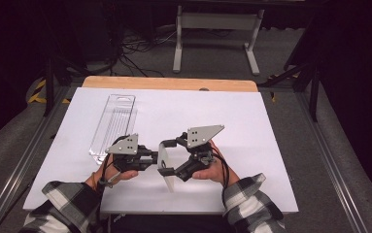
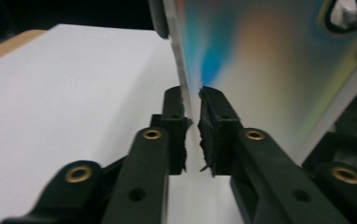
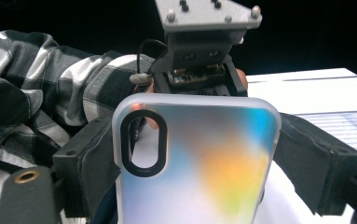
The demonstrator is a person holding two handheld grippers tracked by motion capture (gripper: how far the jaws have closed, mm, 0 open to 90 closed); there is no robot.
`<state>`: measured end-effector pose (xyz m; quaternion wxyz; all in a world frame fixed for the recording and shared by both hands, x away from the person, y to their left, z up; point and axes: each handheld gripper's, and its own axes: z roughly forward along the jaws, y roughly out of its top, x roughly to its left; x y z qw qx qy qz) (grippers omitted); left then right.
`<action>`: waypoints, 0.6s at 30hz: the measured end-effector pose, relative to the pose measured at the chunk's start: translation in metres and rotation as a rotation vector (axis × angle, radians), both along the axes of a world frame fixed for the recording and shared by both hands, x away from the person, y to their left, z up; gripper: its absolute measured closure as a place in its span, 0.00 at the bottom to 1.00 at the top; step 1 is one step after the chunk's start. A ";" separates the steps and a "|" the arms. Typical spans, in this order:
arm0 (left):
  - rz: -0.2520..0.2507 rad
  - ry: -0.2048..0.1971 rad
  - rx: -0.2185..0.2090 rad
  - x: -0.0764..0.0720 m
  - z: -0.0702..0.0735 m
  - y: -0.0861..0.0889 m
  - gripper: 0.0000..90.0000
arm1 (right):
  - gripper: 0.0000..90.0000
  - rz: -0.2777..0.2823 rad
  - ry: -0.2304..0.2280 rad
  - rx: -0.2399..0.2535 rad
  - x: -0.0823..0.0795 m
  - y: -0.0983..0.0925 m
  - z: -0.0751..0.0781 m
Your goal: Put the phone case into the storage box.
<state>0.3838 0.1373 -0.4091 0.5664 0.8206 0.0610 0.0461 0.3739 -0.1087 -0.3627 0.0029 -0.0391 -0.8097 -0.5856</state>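
left gripper: left gripper [image 1: 155, 156] is held above the front middle of the table, its jaws clamped on the thin edge of the phone case [image 1: 166, 167]; in the left gripper view the two pads pinch that edge between them [image 2: 192, 114].
right gripper: right gripper [image 1: 166, 156] sits just right of the left one, its jaws standing wide apart with the phone case between them, one pad on each long side [image 3: 80, 158]; it grips the case across its width.
phone case: a frosted, translucent case with an iridescent sheen of blue, orange and green [image 3: 199, 163], held up off the table between the two grippers; a black-rimmed oval camera cut-out [image 3: 143, 142] sits near one top corner.
hands: the person's left hand [image 1: 110, 174] and right hand [image 1: 212, 167] hold the grippers close together, plaid sleeves coming in from the bottom edge.
plastic packaging: a clear, long plastic tray [image 1: 113, 127] lies flat on the table's left part, behind the left gripper and apart from it.
table: a white sheet [image 1: 251, 126] covers the top, with a wooden edge [image 1: 169, 83] showing along the far side.
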 end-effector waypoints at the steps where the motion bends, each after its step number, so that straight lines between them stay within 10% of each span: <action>1: 0.012 -0.002 0.001 -0.001 0.000 0.000 0.95 | 0.19 -0.006 -0.002 0.000 0.000 0.000 0.000; 18: 0.204 -0.008 0.050 -0.010 0.006 -0.005 0.98 | 0.19 -0.076 -0.053 -0.008 0.001 -0.004 -0.001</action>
